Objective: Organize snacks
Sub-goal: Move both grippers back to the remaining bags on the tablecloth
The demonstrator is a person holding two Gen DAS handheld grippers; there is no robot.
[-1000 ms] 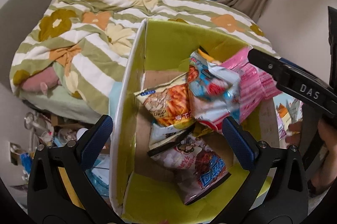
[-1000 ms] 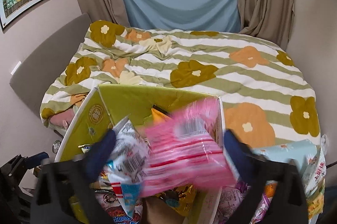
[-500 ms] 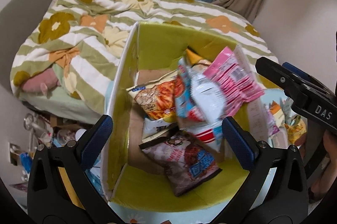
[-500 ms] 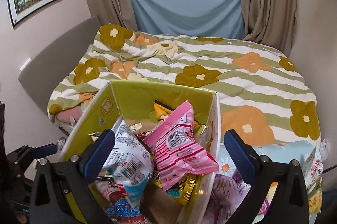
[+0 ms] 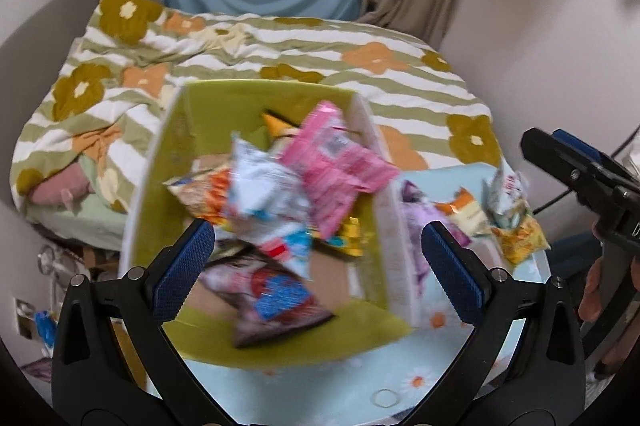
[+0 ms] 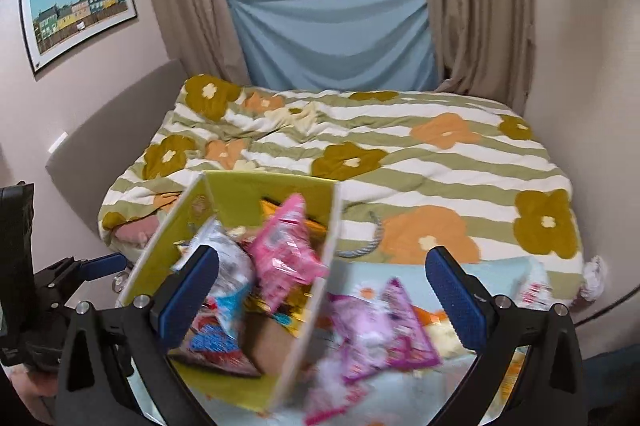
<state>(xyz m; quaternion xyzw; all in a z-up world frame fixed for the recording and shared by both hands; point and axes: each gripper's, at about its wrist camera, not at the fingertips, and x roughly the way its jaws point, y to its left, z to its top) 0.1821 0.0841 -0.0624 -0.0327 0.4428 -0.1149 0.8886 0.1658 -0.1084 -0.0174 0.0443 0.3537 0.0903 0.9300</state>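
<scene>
A green cardboard box (image 5: 208,114) (image 6: 256,194) stands on a light blue table and holds several snack bags. A pink bag (image 5: 336,166) (image 6: 286,258) lies on top, beside a white-and-blue bag (image 5: 264,186) and an orange chips bag (image 5: 204,190). Loose snacks lie right of the box: a purple bag (image 5: 428,222) (image 6: 384,326) and yellow bags (image 5: 516,238). My left gripper (image 5: 316,258) hovers open above the box's near end, holding nothing. My right gripper (image 6: 324,294) is open and empty over the box's right wall; its body (image 5: 580,174) shows at the left wrist view's right edge.
A bed with a green-striped flowered quilt (image 6: 400,154) lies behind the table, with curtains and a blue cloth (image 6: 332,38) at the window. A grey headboard (image 6: 104,142) and a framed picture (image 6: 76,6) are on the left wall. A person's hand (image 5: 600,290) grips the right handle.
The pink bag left my right gripper and now rests in the box. Both grippers have pulled back and up, so more of the table and loose snacks shows.
</scene>
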